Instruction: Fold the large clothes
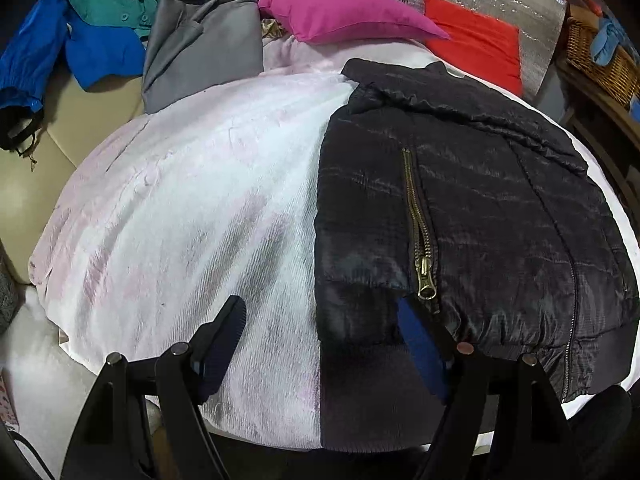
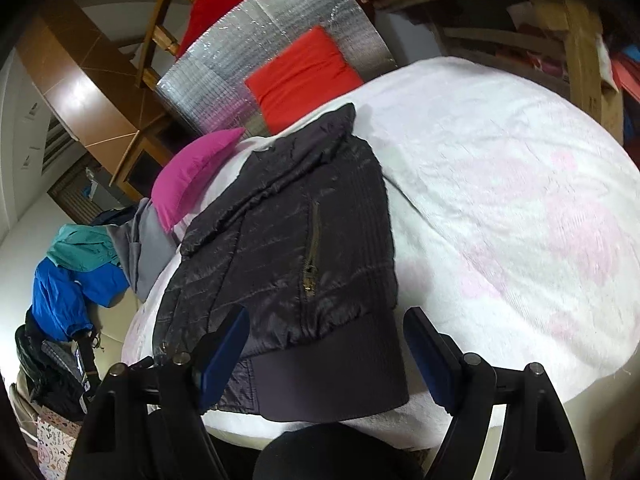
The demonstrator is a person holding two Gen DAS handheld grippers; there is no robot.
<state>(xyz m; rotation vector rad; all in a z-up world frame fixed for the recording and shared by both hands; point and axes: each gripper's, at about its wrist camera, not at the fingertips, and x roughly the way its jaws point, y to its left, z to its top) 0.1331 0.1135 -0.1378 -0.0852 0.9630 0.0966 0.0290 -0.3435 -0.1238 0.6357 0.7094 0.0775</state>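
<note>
A glossy, quilted black jacket point(image 1: 460, 208) with a brass zipper point(image 1: 420, 232) and ribbed hem lies folded on the fuzzy white blanket point(image 1: 192, 208), right of centre in the left view. At upper right, a woven wicker basket point(image 1: 600, 56) holds blue cloth. Left gripper point(image 1: 320, 320) and right gripper point(image 2: 326, 328) both stand spread over the hem, pinching nothing.

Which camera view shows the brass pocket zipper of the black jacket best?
The left wrist view: the brass pocket zipper on the black jacket is close, with teeth and pull distinct. The right wrist view shows it smaller and darker.
</note>
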